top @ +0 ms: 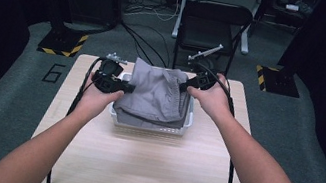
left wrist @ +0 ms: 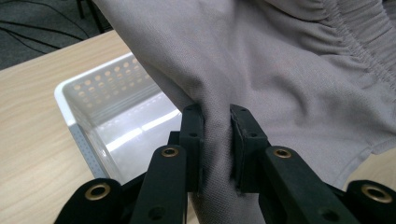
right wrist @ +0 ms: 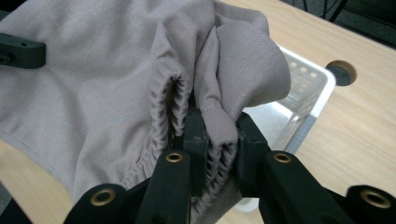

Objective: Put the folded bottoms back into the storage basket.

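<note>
I have a grey garment pinched on both sides. It is a soft, finely woven cloth with a gathered elastic waistband, and it hangs in loose folds over the white perforated basket that sits near the far edge of the counter, about midway between its left and right edges. My left gripper has its fingers clenched on a fold of plain cloth at the garment's left side; in the left gripper view the basket's empty corner shows just beside them. My right gripper has its fingers clamped on the bunched waistband at the garment's right side, with another flap of cloth draped over them.

The counter is pale wood grain. Beneath it lies grey carpet, with a black folding chair beyond the far edge, cables trailing across the floor, and yellow-and-black striped plates at either side. A large "6" is marked on the floor off the counter's far left corner.
</note>
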The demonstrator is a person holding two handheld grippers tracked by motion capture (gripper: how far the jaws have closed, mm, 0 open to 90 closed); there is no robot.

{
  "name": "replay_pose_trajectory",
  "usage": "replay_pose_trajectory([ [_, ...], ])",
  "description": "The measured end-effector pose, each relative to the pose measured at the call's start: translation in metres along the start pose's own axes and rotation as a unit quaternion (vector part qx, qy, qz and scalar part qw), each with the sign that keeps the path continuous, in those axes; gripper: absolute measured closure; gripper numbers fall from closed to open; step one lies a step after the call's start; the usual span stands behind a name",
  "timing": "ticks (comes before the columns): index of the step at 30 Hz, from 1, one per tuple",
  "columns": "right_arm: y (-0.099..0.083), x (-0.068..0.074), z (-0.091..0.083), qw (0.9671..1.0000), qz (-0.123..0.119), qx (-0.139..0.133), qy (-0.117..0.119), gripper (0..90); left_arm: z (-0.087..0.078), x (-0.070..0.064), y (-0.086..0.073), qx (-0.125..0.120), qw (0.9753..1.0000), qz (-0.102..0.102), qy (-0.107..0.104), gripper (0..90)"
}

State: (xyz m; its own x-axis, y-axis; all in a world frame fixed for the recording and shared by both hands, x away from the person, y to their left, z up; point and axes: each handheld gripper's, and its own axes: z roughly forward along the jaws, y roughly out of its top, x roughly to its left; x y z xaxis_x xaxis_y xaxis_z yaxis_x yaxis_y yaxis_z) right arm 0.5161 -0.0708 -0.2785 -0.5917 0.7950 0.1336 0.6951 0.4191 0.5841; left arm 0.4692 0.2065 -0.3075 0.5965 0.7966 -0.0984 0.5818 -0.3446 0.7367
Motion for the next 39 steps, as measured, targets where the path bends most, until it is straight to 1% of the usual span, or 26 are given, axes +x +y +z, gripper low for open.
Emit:
replay_pose_trajectory([
  [1, 0.002, -0.001, 0.0, 1.0, 0.001, -0.001, -0.002, 77.8, 0.001, 0.002, 0.002, 0.004, 1.0, 0.004, 0.001, 76.8],
  [3, 0.006, -0.003, 0.001, 1.0, 0.005, -0.002, -0.003, 77.8, 0.004, 0.003, 0.005, 0.001, 1.0, -0.001, 0.005, 76.8],
  [4, 0.008, -0.004, 0.001, 1.0, 0.004, -0.002, -0.007, 77.8, 0.005, 0.004, 0.007, 0.004, 1.0, 0.0, 0.004, 76.8],
  [7, 0.013, -0.006, 0.004, 0.9999, 0.009, 0.0, -0.01, 77.8, 0.01, 0.007, 0.009, 0.006, 0.9999, 0.005, 0.006, 76.8],
  [9, 0.016, -0.008, 0.006, 0.9999, 0.009, 0.0, -0.011, 77.8, 0.014, 0.009, 0.01, 0.006, 1.0, -0.003, 0.006, 76.8],
  [10, 0.017, -0.008, 0.006, 0.9999, 0.01, -0.002, -0.009, 77.8, 0.015, 0.011, 0.011, 0.009, 0.9999, -0.003, 0.006, 76.8],
  [12, 0.02, -0.01, 0.008, 0.9999, 0.015, -0.004, -0.008, 77.8, 0.018, 0.013, 0.012, 0.006, 0.9999, -0.009, 0.007, 76.8],
  [13, 0.021, -0.012, 0.008, 0.9999, 0.015, -0.005, -0.006, 77.8, 0.02, 0.016, 0.012, 0.006, 0.9999, -0.013, 0.002, 76.8],
  [14, 0.022, -0.013, 0.011, 0.9998, 0.02, -0.002, -0.008, 77.8, 0.021, 0.018, 0.013, 0.006, 0.9999, -0.013, 0.001, 76.8],
  [16, 0.023, -0.016, 0.014, 0.9997, 0.02, 0.002, -0.012, 77.8, 0.023, 0.021, 0.013, 0.006, 0.9999, -0.016, 0.0, 76.8],
  [17, 0.024, -0.017, 0.015, 0.9997, 0.022, 0.003, -0.012, 77.8, 0.025, 0.023, 0.014, 0.005, 0.9998, -0.02, 0.0, 76.8],
  [22, 0.027, -0.023, 0.022, 0.9995, 0.027, 0.006, -0.015, 77.8, 0.036, 0.03, 0.016, 0.007, 0.9997, -0.023, -0.003, 76.8],
  [24, 0.029, -0.026, 0.027, 0.9995, 0.027, 0.006, -0.016, 77.8, 0.041, 0.032, 0.016, 0.013, 0.9996, -0.023, 0.002, 76.8],
  [27, 0.032, -0.029, 0.033, 0.9991, 0.04, 0.004, -0.014, 77.8, 0.047, 0.034, 0.017, 0.017, 0.9996, -0.023, 0.006, 76.8],
  [28, 0.033, -0.03, 0.033, 0.9992, 0.039, 0.002, -0.013, 77.8, 0.049, 0.035, 0.016, 0.018, 0.9995, -0.026, 0.007, 76.8],
  [29, 0.034, -0.031, 0.035, 0.9989, 0.045, 0.001, -0.012, 77.8, 0.051, 0.036, 0.016, 0.017, 0.9994, -0.028, 0.007, 76.8],
  [31, 0.036, -0.033, 0.037, 0.9991, 0.04, 0.001, -0.014, 77.8, 0.053, 0.039, 0.016, 0.017, 0.9994, -0.031, 0.008, 76.8],
  [32, 0.036, -0.033, 0.037, 0.9991, 0.041, 0.0, -0.015, 77.8, 0.056, 0.041, 0.016, 0.018, 0.9993, -0.032, 0.008, 76.8],
  [34, 0.037, -0.034, 0.039, 0.999, 0.041, 0.002, -0.019, 77.8, 0.061, 0.044, 0.016, 0.016, 0.999, -0.042, 0.008, 76.8],
  [36, 0.038, -0.035, 0.042, 0.9991, 0.036, 0.002, -0.022, 77.8, 0.065, 0.046, 0.016, 0.019, 0.9988, -0.043, 0.01, 76.8],
  [39, 0.038, -0.035, 0.047, 0.9989, 0.036, 0.005, -0.029, 77.8, 0.071, 0.048, 0.015, 0.02, 0.9986, -0.048, 0.012, 76.8],
])
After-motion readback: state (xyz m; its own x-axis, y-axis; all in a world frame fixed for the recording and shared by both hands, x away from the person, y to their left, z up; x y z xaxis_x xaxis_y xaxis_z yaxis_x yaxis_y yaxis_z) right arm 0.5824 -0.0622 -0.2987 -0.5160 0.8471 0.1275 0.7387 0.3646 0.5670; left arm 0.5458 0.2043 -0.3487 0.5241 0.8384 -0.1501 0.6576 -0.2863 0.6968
